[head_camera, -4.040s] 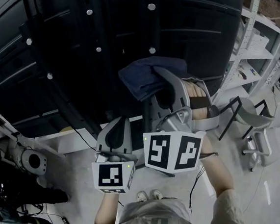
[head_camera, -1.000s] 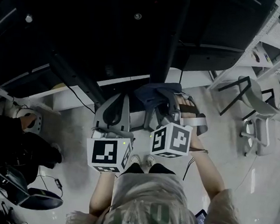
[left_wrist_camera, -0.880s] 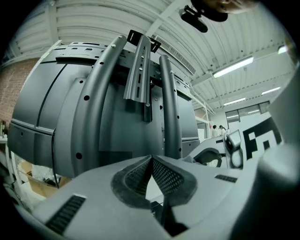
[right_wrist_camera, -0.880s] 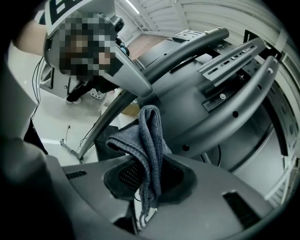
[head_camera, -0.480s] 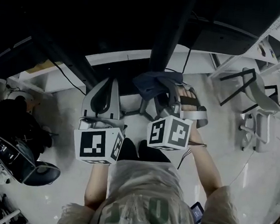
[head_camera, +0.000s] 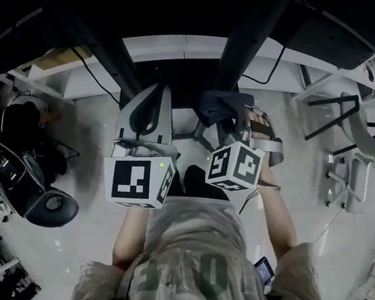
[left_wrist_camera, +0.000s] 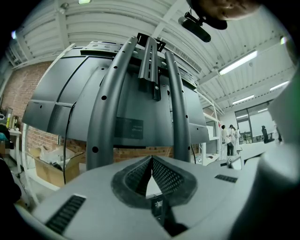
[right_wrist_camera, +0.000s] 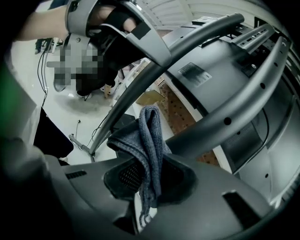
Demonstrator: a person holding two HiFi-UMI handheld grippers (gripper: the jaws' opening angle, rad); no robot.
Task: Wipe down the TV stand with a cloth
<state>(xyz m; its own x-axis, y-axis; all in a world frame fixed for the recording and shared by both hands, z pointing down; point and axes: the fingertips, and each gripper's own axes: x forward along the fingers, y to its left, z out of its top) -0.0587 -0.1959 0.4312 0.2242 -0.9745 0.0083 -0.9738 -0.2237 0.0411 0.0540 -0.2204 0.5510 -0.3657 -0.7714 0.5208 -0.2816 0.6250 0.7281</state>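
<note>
In the head view, the left tongs are held out over the pale floor, just before the dark foot of the TV stand, whose black post rises to the top edge of the picture. The right tongs are held just beside them, and a dark blue cloth is bunched at their tip, close against the lower part of the post. A grey chair is seen well apart at the right edge of the floor, and a black office chair at the left edge. In the left gripper view, the left tongs are seen closed, pads pressed together at the tip with nothing between them. Straight ahead, the two curved grey tubes of the stand are seen rising side by side, with a slotted bracket between them and the grey back of the television behind. A cardboard box is seen low at the left against a brick wall. In the right gripper view, the right tongs are clamped on the cloth, which is folded upright between the pads, its hem hanging below them. The stand's tubes are seen crossing just behind the cloth; whether cloth and tube are touching cannot be told.
</note>
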